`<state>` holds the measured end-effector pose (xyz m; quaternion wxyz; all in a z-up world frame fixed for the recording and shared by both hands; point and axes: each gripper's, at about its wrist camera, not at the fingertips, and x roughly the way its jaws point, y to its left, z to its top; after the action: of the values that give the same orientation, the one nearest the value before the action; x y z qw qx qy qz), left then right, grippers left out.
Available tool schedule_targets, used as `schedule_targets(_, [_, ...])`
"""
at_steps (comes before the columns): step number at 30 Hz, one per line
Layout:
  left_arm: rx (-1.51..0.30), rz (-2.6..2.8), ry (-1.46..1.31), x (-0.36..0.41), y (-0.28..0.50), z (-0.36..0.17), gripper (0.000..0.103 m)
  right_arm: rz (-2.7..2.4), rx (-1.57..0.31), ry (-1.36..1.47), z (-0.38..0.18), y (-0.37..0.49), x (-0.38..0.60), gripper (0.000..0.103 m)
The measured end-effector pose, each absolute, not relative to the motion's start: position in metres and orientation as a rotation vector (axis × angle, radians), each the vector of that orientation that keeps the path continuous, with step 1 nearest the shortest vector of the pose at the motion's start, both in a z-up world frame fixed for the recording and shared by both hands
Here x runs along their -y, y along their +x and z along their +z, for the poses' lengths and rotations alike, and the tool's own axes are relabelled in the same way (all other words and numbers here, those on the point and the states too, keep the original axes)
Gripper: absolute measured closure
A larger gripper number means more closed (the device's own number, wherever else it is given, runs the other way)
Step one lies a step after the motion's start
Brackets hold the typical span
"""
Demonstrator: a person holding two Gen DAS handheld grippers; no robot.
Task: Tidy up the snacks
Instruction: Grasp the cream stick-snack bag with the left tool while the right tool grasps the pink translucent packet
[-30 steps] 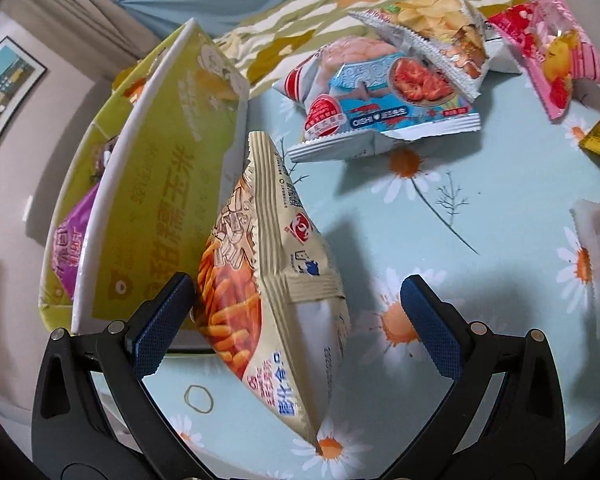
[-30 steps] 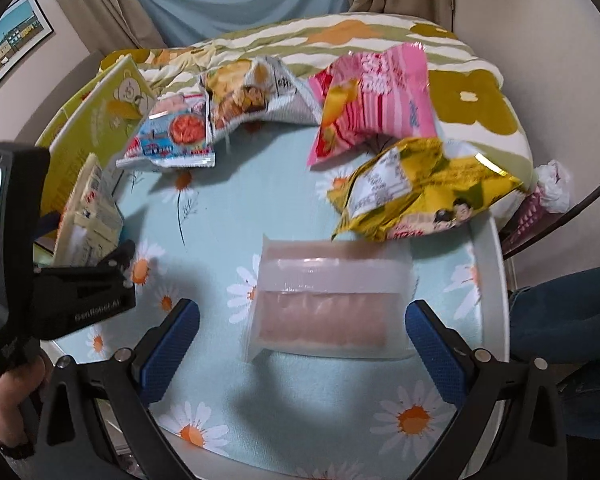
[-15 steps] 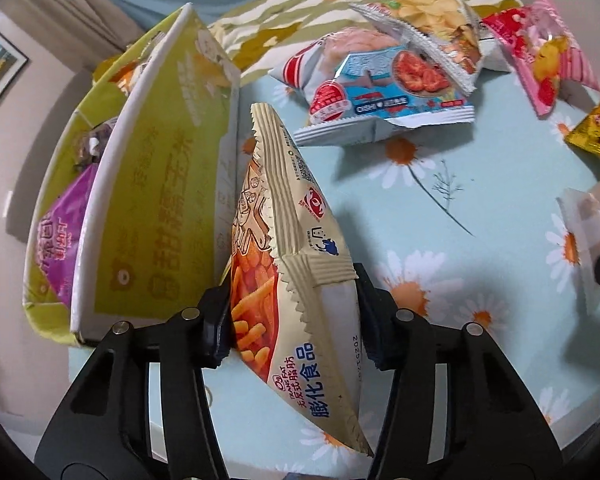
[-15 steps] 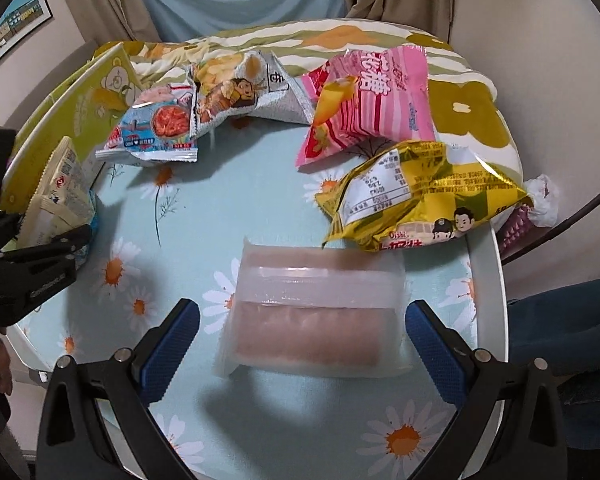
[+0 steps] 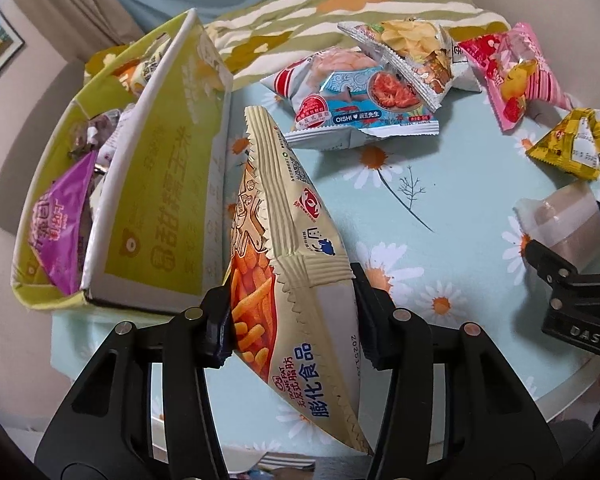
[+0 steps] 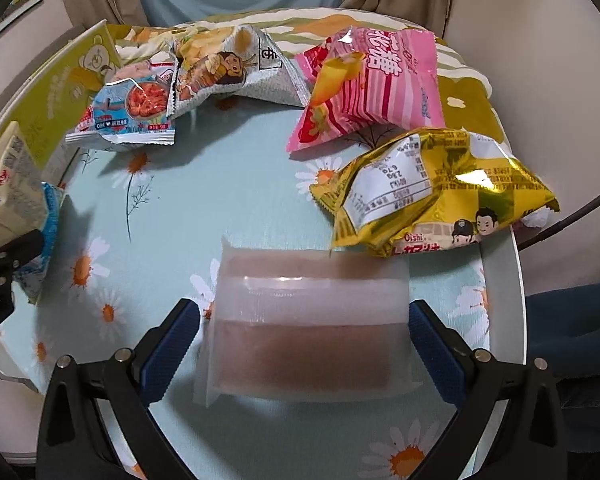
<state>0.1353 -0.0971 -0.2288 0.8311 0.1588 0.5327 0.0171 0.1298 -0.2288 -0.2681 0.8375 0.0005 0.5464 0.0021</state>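
Note:
My left gripper (image 5: 292,312) is shut on a beige bag of orange snack sticks (image 5: 288,264), held upright just right of the yellow-green cardboard box (image 5: 156,200). The box holds a purple bag (image 5: 60,228) and other packets. My right gripper (image 6: 304,336) is open, its blue pads either side of a translucent pack of brownish bars (image 6: 304,320) lying on the table. That pack also shows at the right edge of the left wrist view (image 5: 564,224).
On the daisy-print table (image 6: 228,184) lie a blue-white shrimp chip bag (image 6: 128,116), a silver chip bag (image 6: 232,72), a pink striped bag (image 6: 376,84) and a gold bag (image 6: 432,192). A striped cushion (image 5: 340,12) lies behind. The table edge curves at right.
My left gripper closed on the beige snack bag and lifted it slightly beside the box. My right gripper moved forward, so the translucent pack now sits between its open fingers.

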Motion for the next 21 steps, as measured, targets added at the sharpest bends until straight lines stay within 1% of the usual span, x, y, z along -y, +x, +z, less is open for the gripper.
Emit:
schedule_targets(1, [-1.129,0.037,0.332,0.096,0.134,-0.227,0.055,-0.003,-1.153,-0.012,-0.268,0.129,0.227,0.012])
schedule_targets(4, [-1.124,0.036,0.318,0.093,0.131,-0.223,0.055,-0.008,-1.147,-0.045,-0.267,0.125,0.224,0.023])
schedule_targets(7, [-1.115,0.03,0.307,0.092,0.129,-0.218,0.055,0.005,-1.141,-0.047,-0.263,0.121,0.222,0.031])
schedule_targets(14, [-1.078,0.015,0.269,0.09,0.121,-0.196,0.056,0.068,-1.14,0.037,-0.248,0.107,0.213,0.033])
schedule_targets(21, [-0.993,0.0,0.2,0.077,0.118,-0.146,0.056,0.152,-1.09,0.065,-0.207,0.105,0.195,0.033])
